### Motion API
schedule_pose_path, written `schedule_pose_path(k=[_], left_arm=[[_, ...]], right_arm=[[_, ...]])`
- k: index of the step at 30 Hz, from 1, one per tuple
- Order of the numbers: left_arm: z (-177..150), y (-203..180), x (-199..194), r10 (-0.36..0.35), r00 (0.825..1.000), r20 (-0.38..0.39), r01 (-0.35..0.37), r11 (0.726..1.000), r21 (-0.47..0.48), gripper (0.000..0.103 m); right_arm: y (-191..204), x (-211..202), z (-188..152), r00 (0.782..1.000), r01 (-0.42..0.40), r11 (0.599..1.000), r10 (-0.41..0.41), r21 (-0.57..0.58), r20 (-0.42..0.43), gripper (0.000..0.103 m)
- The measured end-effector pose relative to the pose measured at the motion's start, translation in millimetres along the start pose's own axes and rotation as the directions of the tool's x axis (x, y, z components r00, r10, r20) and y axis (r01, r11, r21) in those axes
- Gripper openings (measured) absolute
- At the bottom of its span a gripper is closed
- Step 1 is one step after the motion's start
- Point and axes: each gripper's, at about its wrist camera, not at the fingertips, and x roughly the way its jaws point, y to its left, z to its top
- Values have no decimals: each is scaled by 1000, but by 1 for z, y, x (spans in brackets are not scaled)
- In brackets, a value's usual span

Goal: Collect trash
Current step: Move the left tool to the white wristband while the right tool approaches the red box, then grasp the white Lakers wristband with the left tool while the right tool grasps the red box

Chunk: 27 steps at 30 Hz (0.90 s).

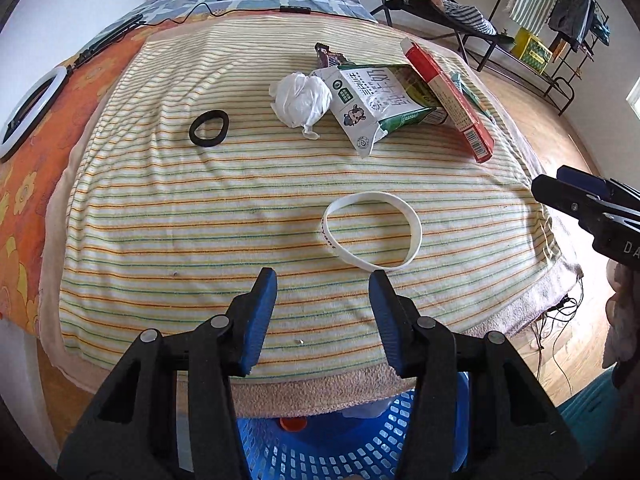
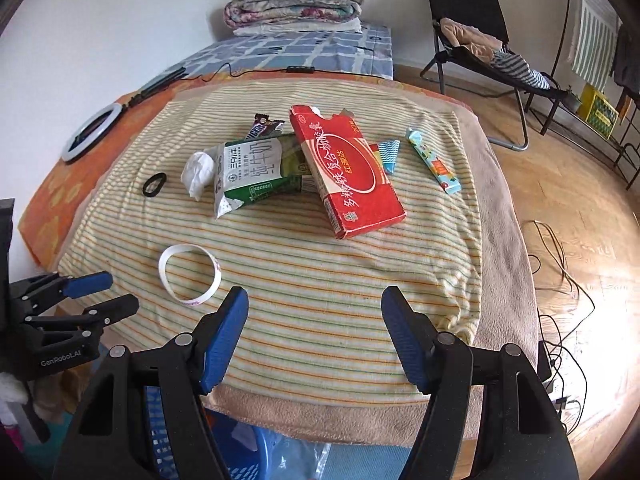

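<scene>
striped towel (image 2: 320, 280) | left hand-held gripper (image 1: 322, 280) agape, empty | right hand-held gripper (image 2: 314, 300) agape, empty, level

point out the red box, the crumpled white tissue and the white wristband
red box (image 2: 352, 172): right wrist view, middle of its printed top face
crumpled white tissue (image 1: 300, 98): left wrist view, centre of the wad
white wristband (image 2: 218, 280): right wrist view, right side of the band

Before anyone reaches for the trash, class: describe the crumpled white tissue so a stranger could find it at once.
Start at the striped towel covering the table, then find the pile of packaging at its far middle. The crumpled white tissue lies at that pile's left edge, against the milk carton, with the black hair tie further left. It alone is soft, wadded and unprinted.
</scene>
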Motion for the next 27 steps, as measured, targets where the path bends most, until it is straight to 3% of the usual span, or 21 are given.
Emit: schedule_pose_path(k=[5, 11, 20, 27], left_arm=[[13, 1, 17, -1, 1000, -14, 1, 1000, -4, 41], [24, -1, 34, 5, 1000, -29, -4, 1000, 17, 39], [32, -9, 44, 11, 1000, -20, -10, 998, 60, 35], [35, -11, 46, 40, 999, -5, -40, 995, 87, 25]], right_arm=[[-2, 29, 23, 999, 31, 999, -32, -25, -21, 69], [3, 60, 42, 997, 63, 996, -66, -68, -39, 69], [5, 92, 57, 991, 121, 988, -126, -97, -51, 69], [11, 107, 63, 979, 189, 969, -198, -157, -42, 68]])
